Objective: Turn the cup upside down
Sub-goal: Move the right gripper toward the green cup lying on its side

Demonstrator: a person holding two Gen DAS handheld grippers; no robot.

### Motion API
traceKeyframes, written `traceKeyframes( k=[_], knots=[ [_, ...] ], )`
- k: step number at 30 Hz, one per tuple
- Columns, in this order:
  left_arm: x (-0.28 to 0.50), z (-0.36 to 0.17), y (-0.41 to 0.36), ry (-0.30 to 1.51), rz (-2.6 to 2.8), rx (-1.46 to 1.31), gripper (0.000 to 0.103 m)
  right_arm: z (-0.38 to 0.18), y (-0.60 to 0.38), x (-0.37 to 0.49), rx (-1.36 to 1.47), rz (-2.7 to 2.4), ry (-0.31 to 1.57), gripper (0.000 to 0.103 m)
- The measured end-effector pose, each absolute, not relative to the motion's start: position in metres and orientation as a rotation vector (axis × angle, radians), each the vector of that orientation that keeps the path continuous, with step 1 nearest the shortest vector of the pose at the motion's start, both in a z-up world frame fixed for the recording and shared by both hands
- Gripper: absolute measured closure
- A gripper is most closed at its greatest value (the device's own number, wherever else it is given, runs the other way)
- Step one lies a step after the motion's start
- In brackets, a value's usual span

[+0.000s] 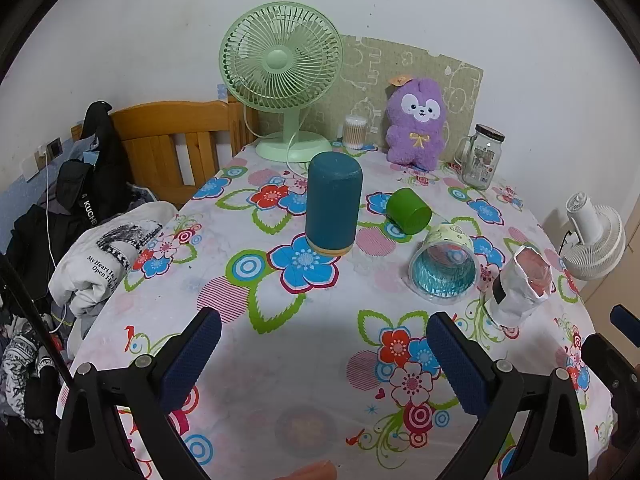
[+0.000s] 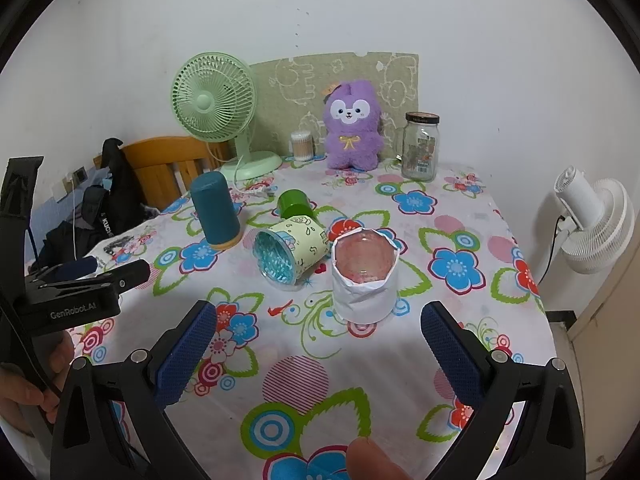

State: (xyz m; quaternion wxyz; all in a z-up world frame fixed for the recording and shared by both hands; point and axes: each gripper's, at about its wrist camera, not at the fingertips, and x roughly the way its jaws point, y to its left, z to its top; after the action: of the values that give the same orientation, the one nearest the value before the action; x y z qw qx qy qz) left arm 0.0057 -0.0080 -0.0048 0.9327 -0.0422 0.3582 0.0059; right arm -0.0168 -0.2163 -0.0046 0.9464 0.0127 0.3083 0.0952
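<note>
The paper-wrapped cup [image 2: 363, 276] is seen upright on the floral table [image 2: 460, 344], mouth up, just beside the tipped yellow-green cup [image 2: 292, 254]; the right gripper [image 2: 318, 344] is held before it, fingers spread and empty. The left gripper [image 1: 324, 354] is likewise held spread over the table, nothing pinched; the teal cylinder [image 1: 334, 204] stands well ahead.
</note>
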Motion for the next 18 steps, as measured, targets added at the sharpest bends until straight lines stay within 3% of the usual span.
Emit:
traceKeyframes(
  k=[18],
  knots=[
    [0.0081,-0.0084,-0.0107,0.743,0.008,-0.080,0.000,-0.0060,-0.2175,-0.0154,0.028,0.192,0.629,0.000]
  ],
)
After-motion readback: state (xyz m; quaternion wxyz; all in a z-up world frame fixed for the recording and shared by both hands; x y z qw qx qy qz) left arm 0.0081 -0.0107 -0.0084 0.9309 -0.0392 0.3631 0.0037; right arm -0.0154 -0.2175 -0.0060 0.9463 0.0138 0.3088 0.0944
